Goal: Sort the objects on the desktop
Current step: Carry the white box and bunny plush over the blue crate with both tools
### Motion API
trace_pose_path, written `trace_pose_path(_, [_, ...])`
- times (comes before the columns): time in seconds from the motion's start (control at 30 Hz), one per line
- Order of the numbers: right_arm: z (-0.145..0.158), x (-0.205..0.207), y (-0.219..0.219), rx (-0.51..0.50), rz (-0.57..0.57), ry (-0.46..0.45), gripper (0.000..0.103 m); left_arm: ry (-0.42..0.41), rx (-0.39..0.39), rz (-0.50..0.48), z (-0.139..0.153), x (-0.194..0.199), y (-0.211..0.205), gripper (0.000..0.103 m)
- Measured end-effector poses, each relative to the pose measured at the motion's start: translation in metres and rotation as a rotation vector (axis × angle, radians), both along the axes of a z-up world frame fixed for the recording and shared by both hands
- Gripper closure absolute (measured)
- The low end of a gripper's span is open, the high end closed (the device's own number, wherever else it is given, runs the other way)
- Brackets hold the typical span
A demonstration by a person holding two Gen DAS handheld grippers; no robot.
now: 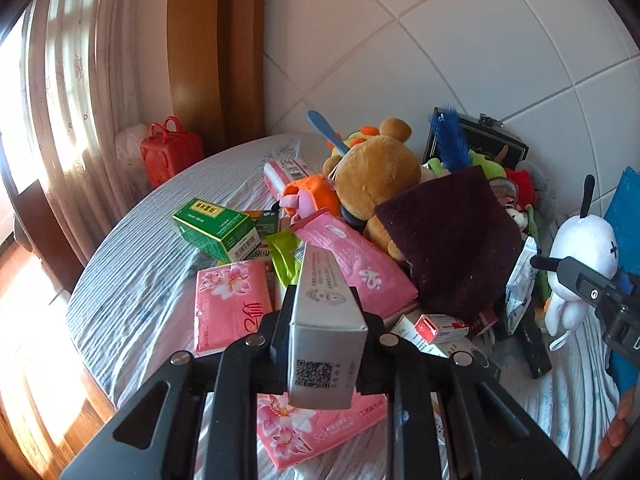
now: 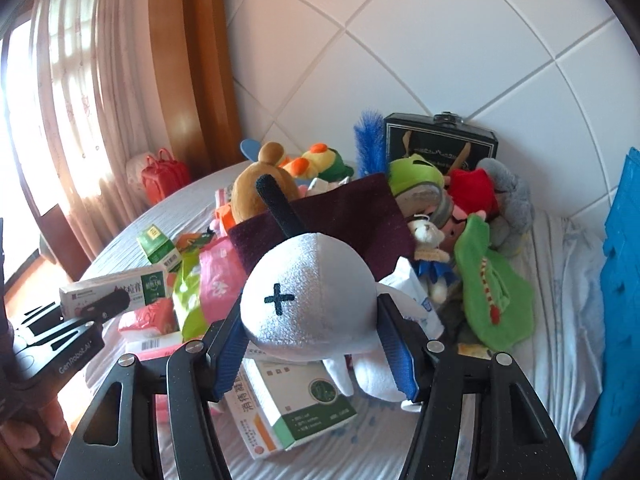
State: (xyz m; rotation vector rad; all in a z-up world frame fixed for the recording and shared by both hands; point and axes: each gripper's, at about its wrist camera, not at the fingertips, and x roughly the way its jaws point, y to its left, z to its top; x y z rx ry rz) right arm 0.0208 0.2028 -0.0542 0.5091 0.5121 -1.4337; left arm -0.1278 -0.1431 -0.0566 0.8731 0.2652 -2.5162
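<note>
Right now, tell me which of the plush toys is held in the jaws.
The white round plush with the black cross eye; the right gripper clamps it, lifted off the pile. The brown bear and green frog lie untouched.

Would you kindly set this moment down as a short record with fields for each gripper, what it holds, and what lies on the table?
left gripper: shut on a grey carton, held above the clutter
right gripper: shut on a white plush toy
table: striped cloth cover
boxes and packs: green box, pink tissue pack
toy pile: brown bear, by the tiled wall
far edge: red case
</note>
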Motion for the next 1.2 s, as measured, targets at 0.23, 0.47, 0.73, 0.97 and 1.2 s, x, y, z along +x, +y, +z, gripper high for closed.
trace_pose_path(0.23, [0.023,-0.016,0.018,-0.061,-0.107,-0.001,0.042,0.081,-0.068,-0.053,0.039,0.0,0.032,0.082])
trace_pose_path(0.47, [0.057,-0.038,0.044,-0.146,-0.17,0.019,0.042,0.147,-0.106,-0.143,0.064,-0.009,0.07,0.082])
trace_pose_path(0.73, [0.101,-0.076,0.086,-0.25,-0.296,0.058,0.042,0.202,-0.114,-0.262,0.085,-0.027,0.123,0.082])
trace_pose_path(0.97, [0.143,-0.119,0.133,-0.355,-0.42,0.117,0.042,0.254,-0.107,-0.392,0.11,-0.046,0.185,0.082])
trace_pose_path(1.2, [0.178,-0.164,0.184,-0.437,-0.564,0.185,0.042,0.318,-0.099,-0.545,0.142,-0.064,0.265,0.082])
